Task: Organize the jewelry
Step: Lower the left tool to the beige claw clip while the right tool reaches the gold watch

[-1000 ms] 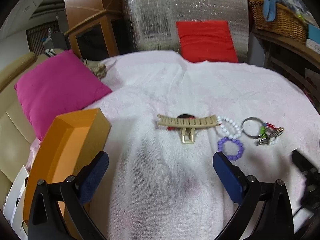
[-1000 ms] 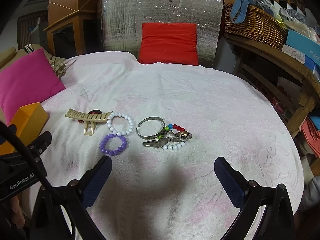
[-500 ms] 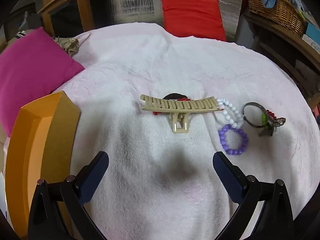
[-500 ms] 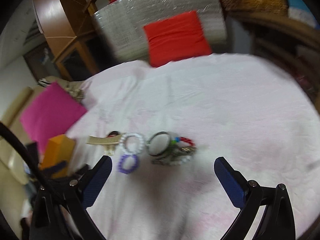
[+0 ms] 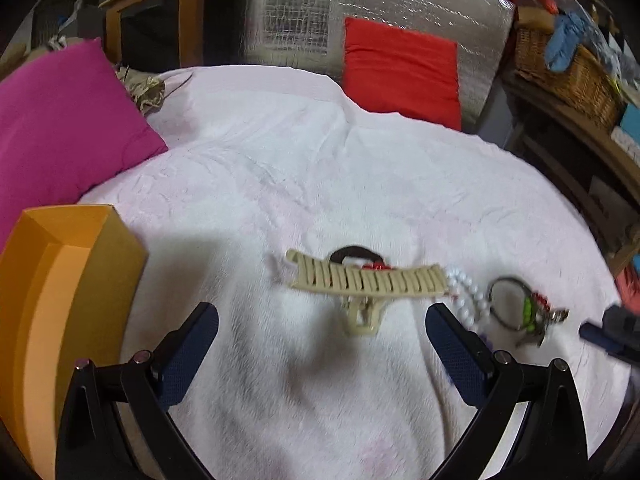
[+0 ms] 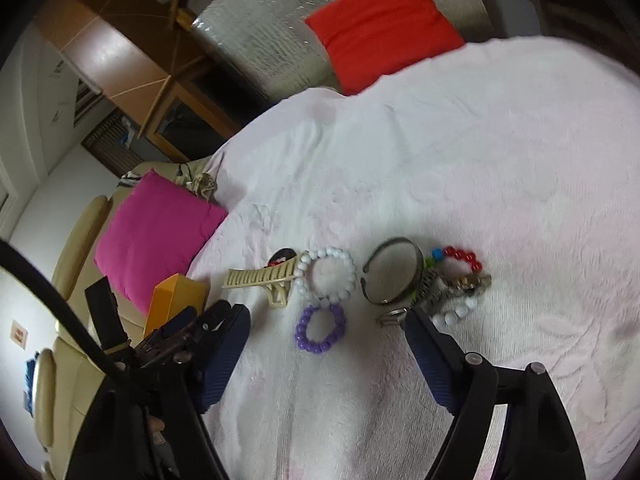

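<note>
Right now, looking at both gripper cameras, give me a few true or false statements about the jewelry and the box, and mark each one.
1. The purple bead bracelet lies on the cloth just below the white bead bracelet. True.
2. The beige hair clip is already inside the orange box. False: it lies on the white cloth, apart from the box.
3. The left gripper holds nothing. True.
4. The right gripper is clamped on the metal bangle. False: its fingers are apart, and nothing is gripped.
5. The pink cushion lies under the jewelry. False: it sits beside the cloth.
</note>
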Demonstrator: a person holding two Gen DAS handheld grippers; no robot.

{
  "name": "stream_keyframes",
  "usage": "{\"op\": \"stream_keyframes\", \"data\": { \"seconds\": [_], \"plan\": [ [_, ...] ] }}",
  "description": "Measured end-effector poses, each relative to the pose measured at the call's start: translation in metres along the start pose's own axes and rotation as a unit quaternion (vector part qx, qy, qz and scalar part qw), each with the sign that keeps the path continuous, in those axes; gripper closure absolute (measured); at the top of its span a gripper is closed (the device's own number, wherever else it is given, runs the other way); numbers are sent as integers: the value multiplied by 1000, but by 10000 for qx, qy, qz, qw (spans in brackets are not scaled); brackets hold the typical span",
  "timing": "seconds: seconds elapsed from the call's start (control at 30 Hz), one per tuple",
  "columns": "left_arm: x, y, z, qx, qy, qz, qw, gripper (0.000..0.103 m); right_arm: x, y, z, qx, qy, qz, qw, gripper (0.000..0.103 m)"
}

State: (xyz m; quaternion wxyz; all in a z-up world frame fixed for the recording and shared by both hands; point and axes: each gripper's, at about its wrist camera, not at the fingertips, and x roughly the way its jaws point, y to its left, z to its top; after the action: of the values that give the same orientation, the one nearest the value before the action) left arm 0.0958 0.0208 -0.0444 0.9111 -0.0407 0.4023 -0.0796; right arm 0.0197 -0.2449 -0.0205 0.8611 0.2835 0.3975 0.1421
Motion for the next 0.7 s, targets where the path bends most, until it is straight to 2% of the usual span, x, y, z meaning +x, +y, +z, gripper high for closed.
{"op": "stream_keyframes", "data": {
  "seconds": [0.07,0.17,0.23,0.27,0.37,0.47,0.6,0.7],
  "plan": [
    [4,9,5,-318,-20,-111,9994,5,-5,-12,1,243,-27,128,9996,33],
    [14,17,10,-626,92,-169,9979,18,-11,-29,1,585,-124,156,9981,34],
    [23,22,12,-867,231,-273,9956,37,-11,-41,1,885,-93,230,9958,37],
    [26,23,12,-957,278,-352,9944,40,-11,-49,0,1087,-108,242,9937,37],
    [29,21,12,-1019,293,-520,9930,45,-18,-64,4,1421,-292,163,9893,37],
    [30,18,15,-967,227,-637,9930,55,-21,-78,9,1730,-439,15,9839,37],
    [37,17,15,-927,338,-763,9922,78,-15,-89,15,1917,-433,-153,9804,37],
    [36,16,13,-916,299,-865,9916,80,-2,-92,21,1929,-334,-253,9803,42]
  ]
}}
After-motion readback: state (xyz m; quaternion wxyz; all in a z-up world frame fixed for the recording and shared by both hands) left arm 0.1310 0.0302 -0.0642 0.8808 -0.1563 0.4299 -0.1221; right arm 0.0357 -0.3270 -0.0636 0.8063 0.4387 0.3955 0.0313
